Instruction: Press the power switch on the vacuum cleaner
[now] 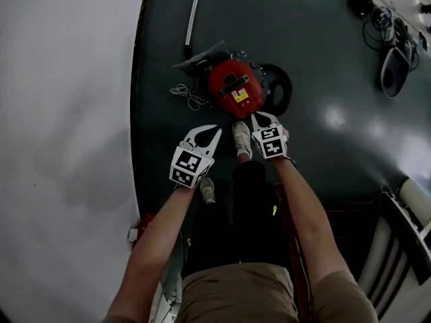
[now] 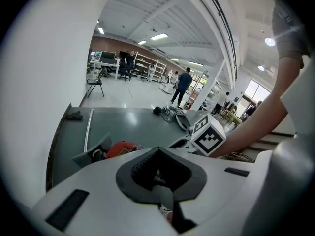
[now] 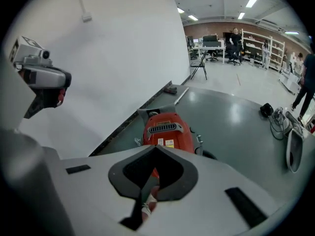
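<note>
The red vacuum cleaner [image 1: 232,86] sits on the dark grey floor just ahead of the person's feet; it also shows in the left gripper view [image 2: 123,148] and the right gripper view [image 3: 166,132]. My right gripper [image 1: 260,117] hovers close above the vacuum's near edge, jaws shut on nothing [image 3: 156,147]. My left gripper [image 1: 213,133] hangs lower left of the vacuum, a short way off it, its jaws also shut and empty [image 2: 157,150]. I cannot pick out the power switch itself.
A white wall [image 1: 67,113] runs along the left. A wand [image 1: 194,12], a loose cable [image 1: 190,96] and a black hose [image 1: 279,89] lie round the vacuum. The person's shoe [image 1: 242,138] stands between the grippers. Another device with cables [image 1: 394,69] lies far right.
</note>
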`<act>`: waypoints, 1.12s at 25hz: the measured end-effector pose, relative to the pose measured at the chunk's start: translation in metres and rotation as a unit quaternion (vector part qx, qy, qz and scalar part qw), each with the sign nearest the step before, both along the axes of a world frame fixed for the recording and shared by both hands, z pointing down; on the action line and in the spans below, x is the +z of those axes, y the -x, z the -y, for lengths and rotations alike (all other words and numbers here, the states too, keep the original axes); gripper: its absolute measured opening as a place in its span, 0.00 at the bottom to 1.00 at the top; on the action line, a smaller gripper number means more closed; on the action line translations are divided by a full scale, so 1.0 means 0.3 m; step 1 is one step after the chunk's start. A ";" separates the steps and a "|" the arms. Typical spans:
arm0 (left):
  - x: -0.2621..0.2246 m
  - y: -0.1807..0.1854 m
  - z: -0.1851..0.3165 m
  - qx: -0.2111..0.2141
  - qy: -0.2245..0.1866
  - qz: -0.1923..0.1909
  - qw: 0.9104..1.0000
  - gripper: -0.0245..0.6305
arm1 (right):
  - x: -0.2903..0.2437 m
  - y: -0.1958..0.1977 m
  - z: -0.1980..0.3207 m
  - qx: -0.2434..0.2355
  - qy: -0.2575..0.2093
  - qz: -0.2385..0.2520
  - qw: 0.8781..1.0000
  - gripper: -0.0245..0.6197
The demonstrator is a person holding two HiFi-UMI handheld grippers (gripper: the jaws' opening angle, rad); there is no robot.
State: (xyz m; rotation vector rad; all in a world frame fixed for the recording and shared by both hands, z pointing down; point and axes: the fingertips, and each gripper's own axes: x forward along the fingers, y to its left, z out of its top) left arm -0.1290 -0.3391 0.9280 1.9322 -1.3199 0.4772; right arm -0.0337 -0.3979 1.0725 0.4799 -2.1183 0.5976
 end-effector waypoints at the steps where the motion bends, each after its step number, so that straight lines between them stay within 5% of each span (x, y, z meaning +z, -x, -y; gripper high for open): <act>1: 0.036 -0.003 0.005 0.002 0.005 0.001 1.000 0.05 | 0.046 0.007 -0.004 -0.007 0.005 -0.009 1.000 0.05; 9: 0.253 -0.003 0.016 0.008 0.035 -0.002 0.999 0.05 | 0.305 0.070 -0.029 -0.055 0.038 -0.059 0.996 0.05; 28: 0.375 0.001 0.025 -0.008 0.068 -0.028 0.997 0.05 | 0.521 0.117 -0.038 -0.007 0.099 -0.128 0.987 0.05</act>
